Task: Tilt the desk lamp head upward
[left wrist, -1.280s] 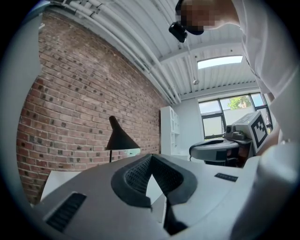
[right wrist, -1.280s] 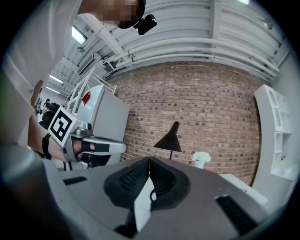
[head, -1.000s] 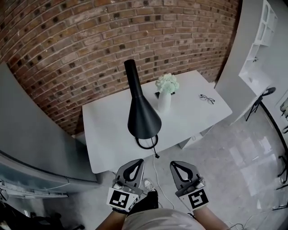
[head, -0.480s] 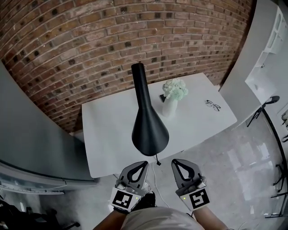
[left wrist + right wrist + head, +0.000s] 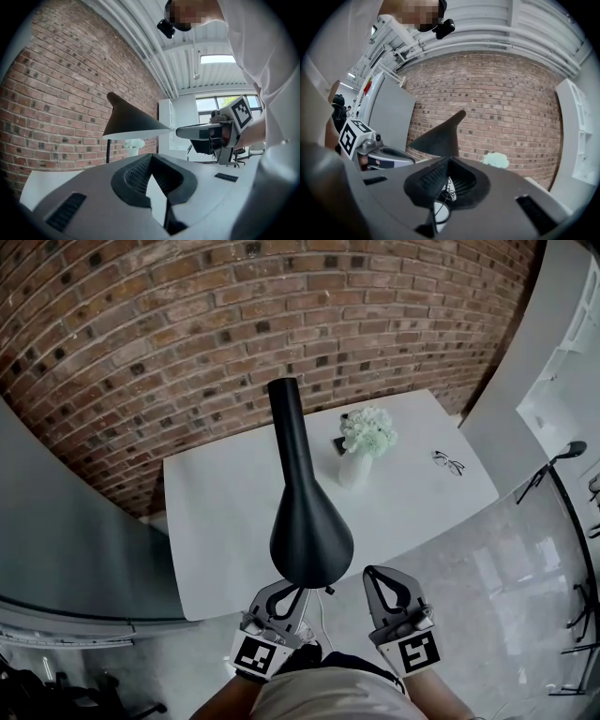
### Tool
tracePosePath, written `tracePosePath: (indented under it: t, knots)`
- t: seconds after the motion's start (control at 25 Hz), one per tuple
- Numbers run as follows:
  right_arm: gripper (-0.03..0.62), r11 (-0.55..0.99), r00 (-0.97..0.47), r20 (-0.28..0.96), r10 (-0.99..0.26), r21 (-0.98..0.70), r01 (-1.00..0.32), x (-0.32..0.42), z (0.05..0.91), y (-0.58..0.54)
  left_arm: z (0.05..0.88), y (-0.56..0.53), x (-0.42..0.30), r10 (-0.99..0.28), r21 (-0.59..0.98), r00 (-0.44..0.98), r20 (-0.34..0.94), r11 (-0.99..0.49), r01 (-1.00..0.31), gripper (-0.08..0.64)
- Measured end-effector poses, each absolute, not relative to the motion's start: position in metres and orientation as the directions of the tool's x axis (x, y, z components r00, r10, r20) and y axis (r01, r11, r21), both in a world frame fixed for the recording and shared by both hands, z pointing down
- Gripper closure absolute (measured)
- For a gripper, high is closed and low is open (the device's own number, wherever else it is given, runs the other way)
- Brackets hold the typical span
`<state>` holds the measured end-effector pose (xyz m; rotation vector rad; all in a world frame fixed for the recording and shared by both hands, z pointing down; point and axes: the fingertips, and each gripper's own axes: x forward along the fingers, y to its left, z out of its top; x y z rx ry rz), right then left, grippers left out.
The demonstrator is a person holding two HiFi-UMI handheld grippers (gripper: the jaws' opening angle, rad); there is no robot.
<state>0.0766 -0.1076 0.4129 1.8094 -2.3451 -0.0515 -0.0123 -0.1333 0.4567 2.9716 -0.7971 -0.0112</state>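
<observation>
Right at the near edge of the table, roughly mid-way along it, is the black desk lamp. From the head view its cone-shaped head hangs over that edge, wide end toward the person, with the slim neck running back toward the far edge. The base is hidden under the head from up there. A thin cable drops off the near edge just below it.

Left hand-held gripper sits just off the near edge, right under the rim of the lamp head. Can't tell if it's actually touching. In its own view the jaws are pressed together with nothing between them. Right hand-held gripper is just beside it, also off the near edge and clear of the lamp, jaws clenched on nothing too.

Further back toward the far edge there's a white vase with pale flowers, and a pair of glasses near the right edge. A brick wall runs behind the table.
</observation>
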Motion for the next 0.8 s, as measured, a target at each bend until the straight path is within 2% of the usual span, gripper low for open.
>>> tracePosePath:
  t: [0.44, 0.8]
  knots:
    - [0.575, 0.243, -0.228, 0.114, -0.967, 0.138, -0.960, 0.090, 0.411, -0.124, 0.452, -0.145, 0.004, -0.472, 0.077, 0.881, -0.027, -0.880, -0.469, 0.552]
    - [0.575, 0.298, -0.287, 0.101, -0.953, 0.122, -0.947, 0.101, 0.410, -0.129, 0.451, -0.144, 0.011, -0.534, 0.082, 0.845, -0.027, -0.844, -0.530, 0.552]
